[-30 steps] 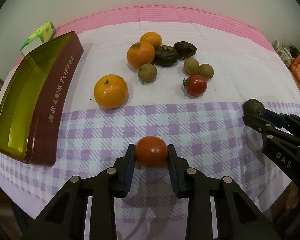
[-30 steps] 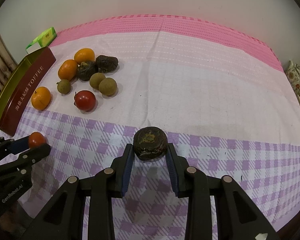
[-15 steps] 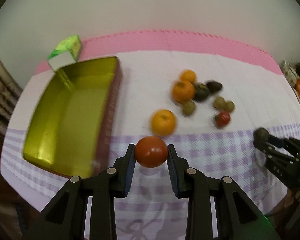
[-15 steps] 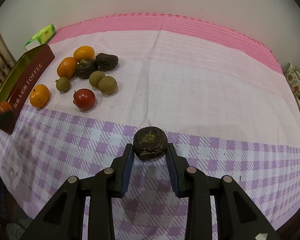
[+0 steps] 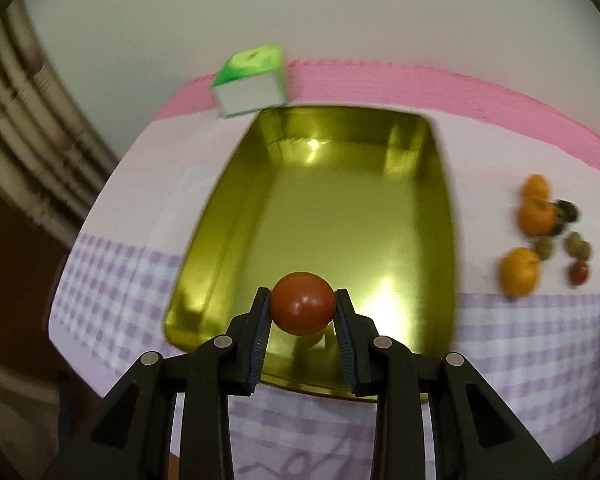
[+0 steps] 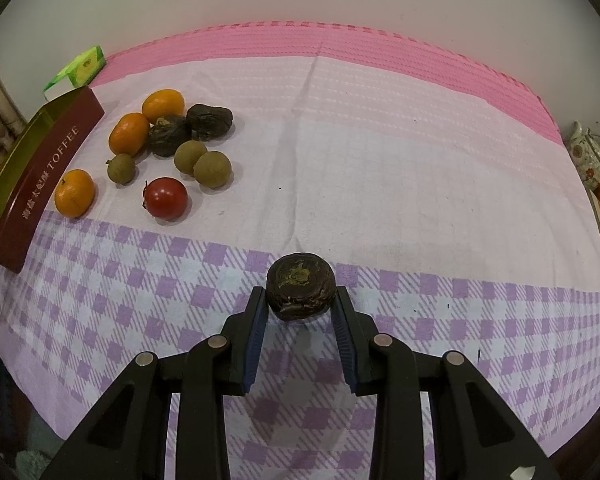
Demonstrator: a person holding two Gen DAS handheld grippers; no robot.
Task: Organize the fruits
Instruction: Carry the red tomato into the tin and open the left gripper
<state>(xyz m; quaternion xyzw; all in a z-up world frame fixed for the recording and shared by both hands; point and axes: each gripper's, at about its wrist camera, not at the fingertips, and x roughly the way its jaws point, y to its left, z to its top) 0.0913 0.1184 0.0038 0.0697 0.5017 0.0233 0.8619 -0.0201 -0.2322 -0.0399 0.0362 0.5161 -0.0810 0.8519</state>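
My left gripper (image 5: pixel 302 309) is pinching a red tomato (image 5: pixel 302 303) between its blue-padded fingers (image 5: pixel 260 340), spread only as wide as the fruit, which sits right at the fingertips. I hold it above the near end of the gold tin tray (image 5: pixel 340 216), whose shiny inside fills the middle of the left wrist view; I cannot tell how high above the tray floor the tomato hangs. A green and white carton (image 5: pixel 250 80) stands just behind the tray's far rim. My right gripper (image 6: pixel 300 302) is clamped on a dark wrinkled fruit (image 6: pixel 301 285), its pads touching both sides of it, held over the purple-checked part of the tablecloth (image 6: pixel 380 184) covering the worktop. The other fruits lie together on the cloth to the left in the right wrist view, near the tray's maroon side wall (image 6: pixel 44 176) lettered TOFFEE: three oranges (image 6: pixel 75 193), a second red tomato (image 6: pixel 166 198), three small greenish-brown round fruits (image 6: pixel 213 169), and two more dark wrinkled fruits (image 6: pixel 209 121) touching each other beside the two farther oranges. The nearest orange lies just beside the tray wall, apart from the rest. The left wrist view is blurred, so the loose fruits show there only as smeared shapes at the right edge.
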